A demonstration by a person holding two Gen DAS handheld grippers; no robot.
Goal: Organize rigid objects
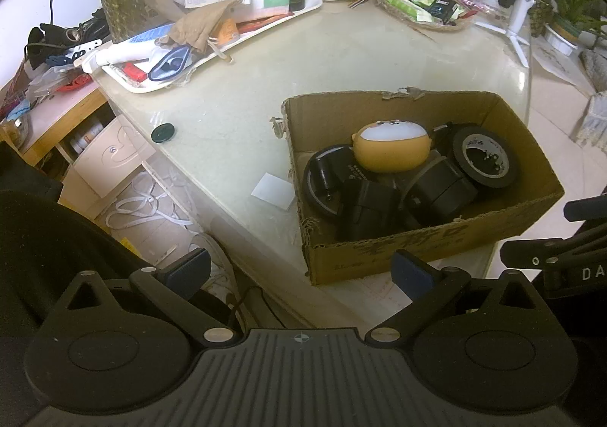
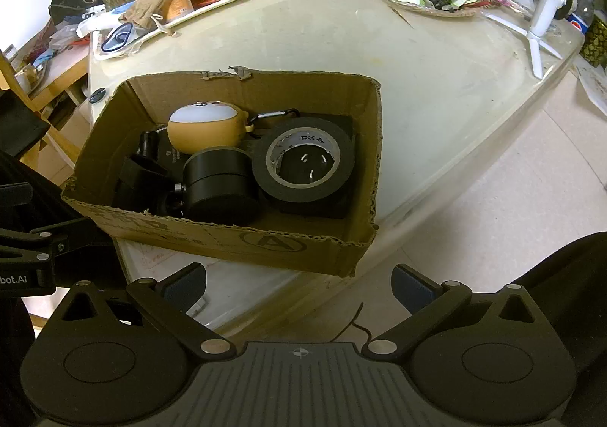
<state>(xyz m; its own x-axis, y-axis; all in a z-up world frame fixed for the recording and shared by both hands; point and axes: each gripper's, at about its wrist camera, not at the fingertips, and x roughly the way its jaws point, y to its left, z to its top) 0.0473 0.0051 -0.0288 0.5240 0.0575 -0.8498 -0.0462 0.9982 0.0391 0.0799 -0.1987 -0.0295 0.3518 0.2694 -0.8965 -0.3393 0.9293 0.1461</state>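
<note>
Crowding mid-frame cardboard box (image 2: 265, 241): tape roll (image 2: 303, 161), orange toy (image 2: 206, 133), black parts half hidden underneath. Left tongs (image 1: 301, 273), right tongs (image 2: 299, 284): released, empty.

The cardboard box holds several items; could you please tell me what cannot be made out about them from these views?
- Cardboard box floor: hidden in both views by the black tape roll, orange case and black cylinders.
- Lettering inside the tape roll: too small in both views.
- Items under the orange case, left wrist view: black, overlapping, unidentifiable.
</note>
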